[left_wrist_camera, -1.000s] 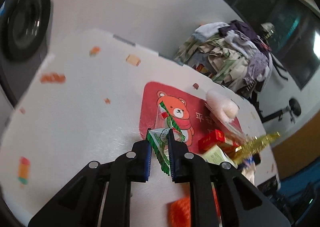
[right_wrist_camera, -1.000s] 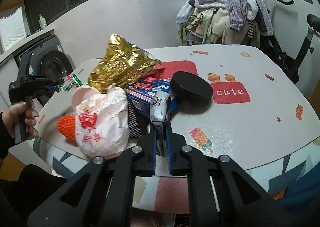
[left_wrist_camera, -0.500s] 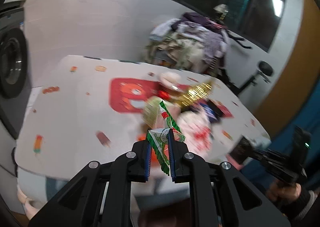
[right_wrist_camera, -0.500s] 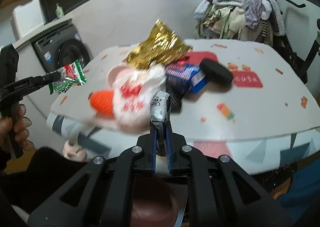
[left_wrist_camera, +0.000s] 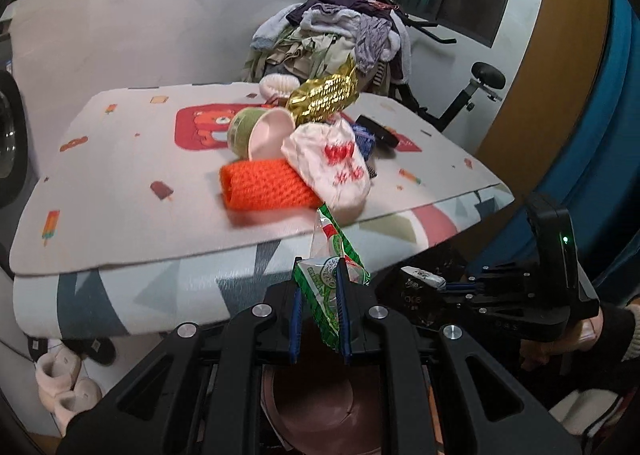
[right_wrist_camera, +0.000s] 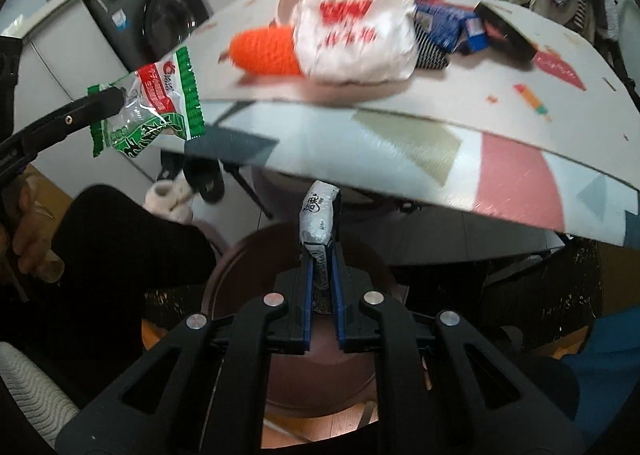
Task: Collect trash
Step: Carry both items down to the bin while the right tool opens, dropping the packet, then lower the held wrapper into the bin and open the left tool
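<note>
My left gripper [left_wrist_camera: 319, 281] is shut on a green, red and clear snack wrapper [left_wrist_camera: 329, 279], held off the table's front edge; that wrapper [right_wrist_camera: 154, 103] also shows at the left of the right wrist view. My right gripper [right_wrist_camera: 321, 255] is shut on a small white and black packet [right_wrist_camera: 318, 219], and this packet [left_wrist_camera: 418, 283] appears at the right of the left wrist view. Both hang over a round maroon bin [right_wrist_camera: 320, 375] on the floor, whose rim [left_wrist_camera: 320, 407] shows below my left fingers.
On the table [left_wrist_camera: 120, 191] lie an orange knitted roll [left_wrist_camera: 264, 185], a white bag with red print [left_wrist_camera: 336, 167], a green and pink cup [left_wrist_camera: 260, 131], a gold foil bag [left_wrist_camera: 324, 97], a blue box [right_wrist_camera: 448, 27] and a black disc [right_wrist_camera: 504, 27]. Slippers [left_wrist_camera: 60, 383] sit under it.
Both grippers pulled back off the table and sank, each keeping its piece of trash. The maroon bin has come into view beneath them.
</note>
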Demonstrator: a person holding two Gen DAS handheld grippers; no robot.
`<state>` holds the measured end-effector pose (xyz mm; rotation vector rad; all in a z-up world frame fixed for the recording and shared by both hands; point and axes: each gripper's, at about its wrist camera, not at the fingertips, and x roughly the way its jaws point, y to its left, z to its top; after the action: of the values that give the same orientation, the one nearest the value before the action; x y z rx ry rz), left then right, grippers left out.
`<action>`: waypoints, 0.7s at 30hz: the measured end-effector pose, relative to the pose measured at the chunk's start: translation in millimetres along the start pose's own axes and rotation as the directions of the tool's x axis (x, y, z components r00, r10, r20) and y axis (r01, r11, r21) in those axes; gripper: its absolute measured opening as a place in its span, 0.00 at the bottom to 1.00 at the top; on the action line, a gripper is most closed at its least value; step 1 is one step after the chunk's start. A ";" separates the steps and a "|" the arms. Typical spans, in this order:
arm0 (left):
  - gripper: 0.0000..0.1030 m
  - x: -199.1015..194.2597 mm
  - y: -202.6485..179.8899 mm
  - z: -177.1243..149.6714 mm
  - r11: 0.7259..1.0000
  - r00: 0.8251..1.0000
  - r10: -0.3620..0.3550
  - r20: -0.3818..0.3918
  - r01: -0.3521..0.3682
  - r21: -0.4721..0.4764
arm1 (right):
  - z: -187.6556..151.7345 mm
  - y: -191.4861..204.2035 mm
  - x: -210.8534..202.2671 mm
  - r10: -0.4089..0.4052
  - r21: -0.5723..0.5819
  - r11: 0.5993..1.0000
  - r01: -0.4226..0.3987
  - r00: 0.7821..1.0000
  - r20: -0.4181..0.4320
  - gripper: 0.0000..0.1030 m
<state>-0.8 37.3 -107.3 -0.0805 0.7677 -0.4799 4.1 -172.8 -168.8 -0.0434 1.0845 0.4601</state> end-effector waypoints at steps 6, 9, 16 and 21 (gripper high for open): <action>0.14 8.4 1.9 -17.3 1.000 1.000 0.002 -0.017 -0.002 0.001 | -1.0 0.1 16.6 0.016 -0.002 1.000 -0.016 0.999 -0.051 0.26; 0.14 12.4 -1.4 -22.9 0.999 1.000 0.016 -0.012 -0.016 0.033 | 1.9 -2.3 18.9 -0.004 0.003 1.000 0.004 0.999 -0.048 0.59; 0.15 20.1 -4.9 -23.5 0.997 1.000 -0.028 -0.008 0.029 0.077 | 20.2 -15.3 -10.1 -0.128 -0.054 0.989 0.137 0.980 0.151 0.91; 0.15 27.6 -7.9 -25.9 0.994 0.998 -0.051 -0.024 0.053 0.096 | 15.3 -33.5 -18.9 -0.211 -0.049 0.971 0.233 0.937 0.278 0.94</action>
<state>-4.6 20.6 -141.9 -0.0052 0.7635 -0.5675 22.6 -205.7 -151.6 -0.1690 0.7798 0.2948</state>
